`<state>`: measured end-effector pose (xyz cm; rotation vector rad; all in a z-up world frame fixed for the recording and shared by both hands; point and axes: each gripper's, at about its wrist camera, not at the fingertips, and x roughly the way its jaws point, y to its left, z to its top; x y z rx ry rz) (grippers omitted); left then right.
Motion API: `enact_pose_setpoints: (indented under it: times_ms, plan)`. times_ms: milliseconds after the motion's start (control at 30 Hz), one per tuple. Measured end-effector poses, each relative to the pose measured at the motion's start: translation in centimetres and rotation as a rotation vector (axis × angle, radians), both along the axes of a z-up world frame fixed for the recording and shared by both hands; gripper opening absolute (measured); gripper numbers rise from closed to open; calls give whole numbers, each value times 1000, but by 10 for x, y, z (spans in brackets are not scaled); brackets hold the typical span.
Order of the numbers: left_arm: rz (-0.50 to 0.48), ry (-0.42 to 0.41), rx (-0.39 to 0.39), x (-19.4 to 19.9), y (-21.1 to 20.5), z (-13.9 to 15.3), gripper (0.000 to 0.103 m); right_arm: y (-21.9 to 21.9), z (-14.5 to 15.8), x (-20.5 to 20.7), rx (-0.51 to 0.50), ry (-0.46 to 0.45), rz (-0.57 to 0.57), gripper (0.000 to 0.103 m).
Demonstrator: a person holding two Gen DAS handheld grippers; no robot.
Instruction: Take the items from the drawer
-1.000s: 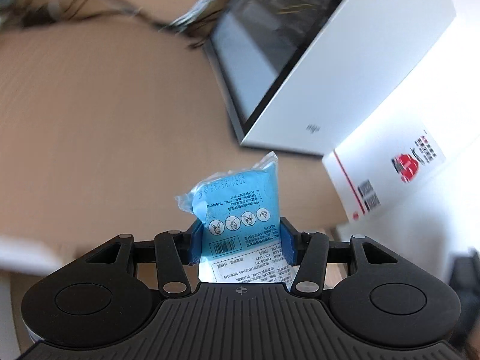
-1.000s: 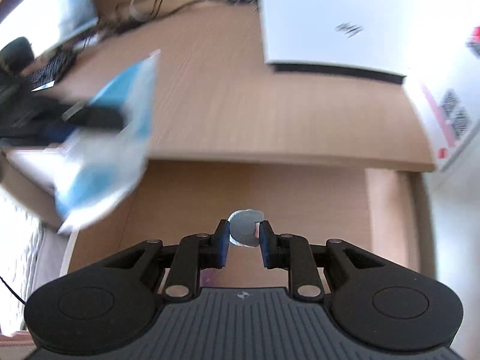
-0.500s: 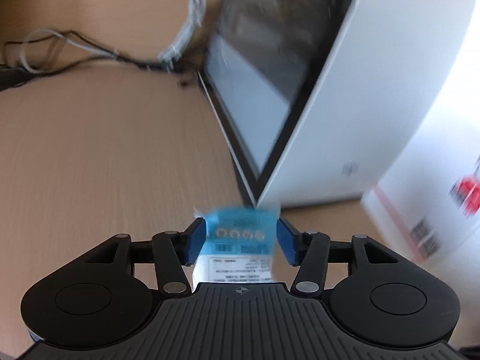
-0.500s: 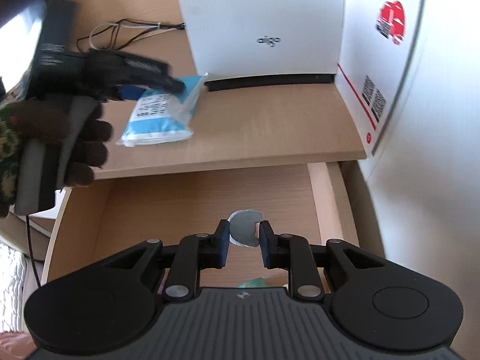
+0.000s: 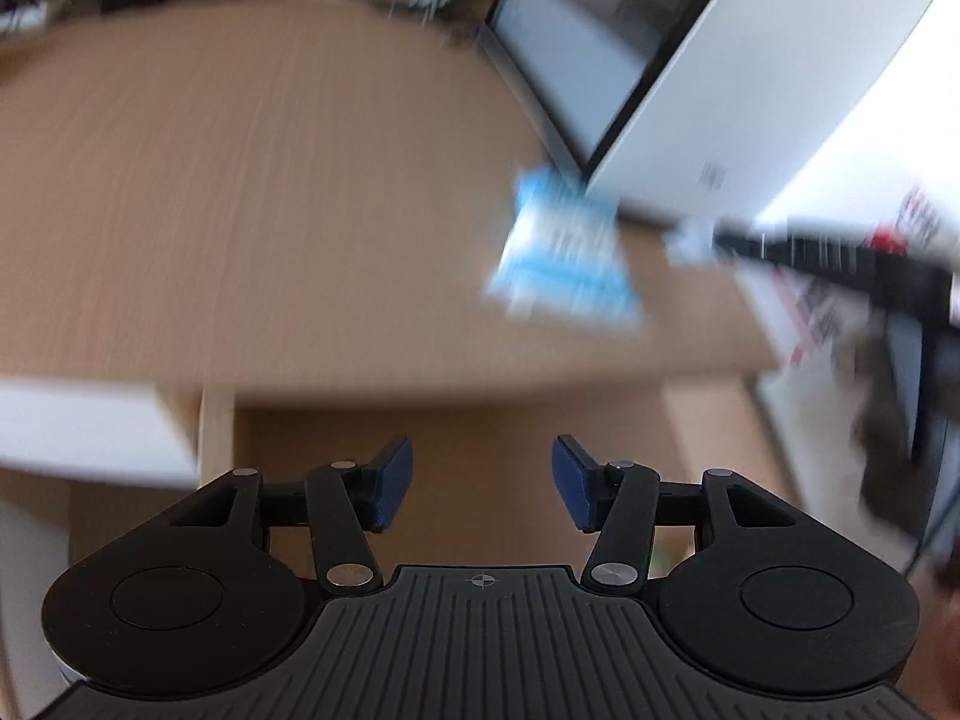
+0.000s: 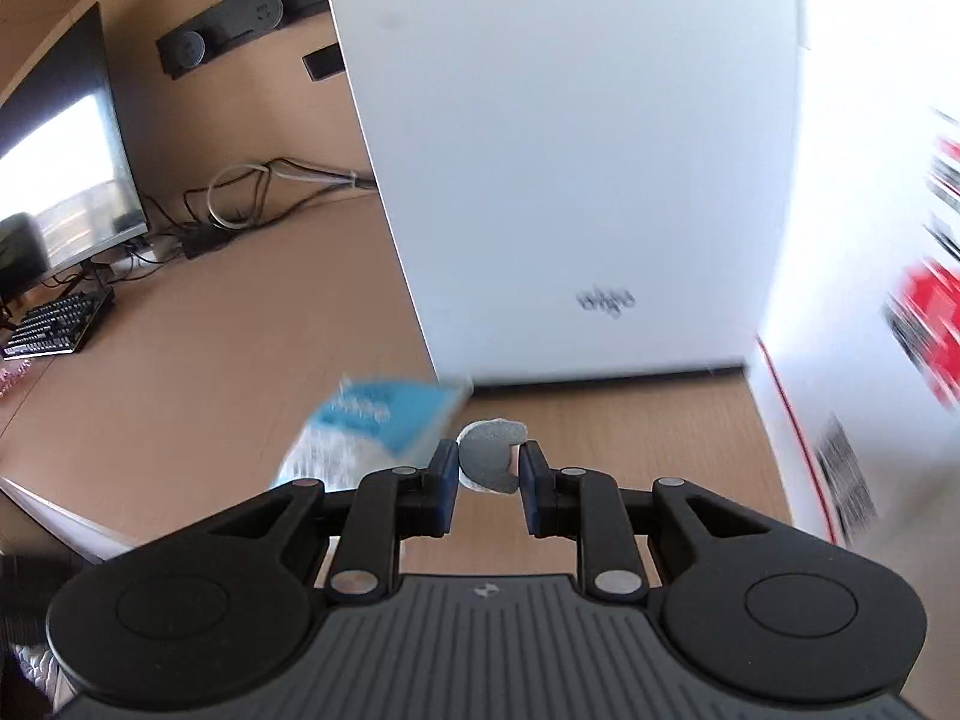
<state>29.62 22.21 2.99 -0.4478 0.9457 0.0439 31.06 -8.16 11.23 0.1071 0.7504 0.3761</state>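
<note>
Spreading across both views, the wooden desk (image 5: pixel 252 192) carries everything else. A white computer case (image 6: pixel 576 168) stands upright toward its right side, with a white box with red print (image 6: pixel 870 276) just beside it. Farther back in the right wrist view sit a monitor (image 6: pixel 66 180), a keyboard (image 6: pixel 57 324) and a tangle of cables (image 6: pixel 258 192). Below the desk's front edge, the open drawer (image 5: pixel 456 450) shows its wooden bottom in the left wrist view.

A blue and white packet (image 5: pixel 564 252) lies flat on the desk close to the foot of the computer case, blurred in both views. It is well ahead of the left gripper (image 5: pixel 482 483), whose jaws stand wide apart with nothing between them, over the drawer. In the right wrist view the packet (image 6: pixel 372 426) lies just ahead and to the left of the right gripper (image 6: pixel 489 483).

That right gripper is clamped on a small grey piece (image 6: pixel 491 462), rounded in outline, pinched between its blue pads above the desk in front of the computer case.
</note>
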Motion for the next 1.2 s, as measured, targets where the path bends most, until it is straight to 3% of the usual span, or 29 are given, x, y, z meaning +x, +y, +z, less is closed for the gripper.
enact_pose_setpoints:
  times_ms: [100, 200, 333, 433, 567, 700, 833, 1133, 1200]
  plan:
    - [-30, 64, 1, -8, -4, -10, 56, 7, -9, 6, -18, 44, -5, 25]
    - [-60, 104, -27, -11, -9, -18, 56, 5, -24, -9, 15, 117, 11, 30]
    - [-97, 135, -81, -14, -13, -28, 56, 3, -45, -35, -19, 207, 12, 31]
    - [-154, 199, -110, -12, -16, -38, 56, -3, -55, -48, -27, 259, -4, 40]
    - [-250, 336, -172, -7, -27, -58, 56, -8, -59, -64, -14, 276, -25, 58]
    - [-290, 396, -164, -5, -41, -70, 56, -9, -63, -70, -42, 293, -30, 60]
    - [-307, 386, -211, 3, -54, -72, 56, -13, -66, -77, -45, 306, -37, 65]
    - [-490, 451, -99, 30, -114, -103, 57, -31, -66, -91, -51, 319, -81, 67]
    - [-512, 457, -66, 28, -121, -109, 56, -36, -62, -94, -48, 308, -88, 71]
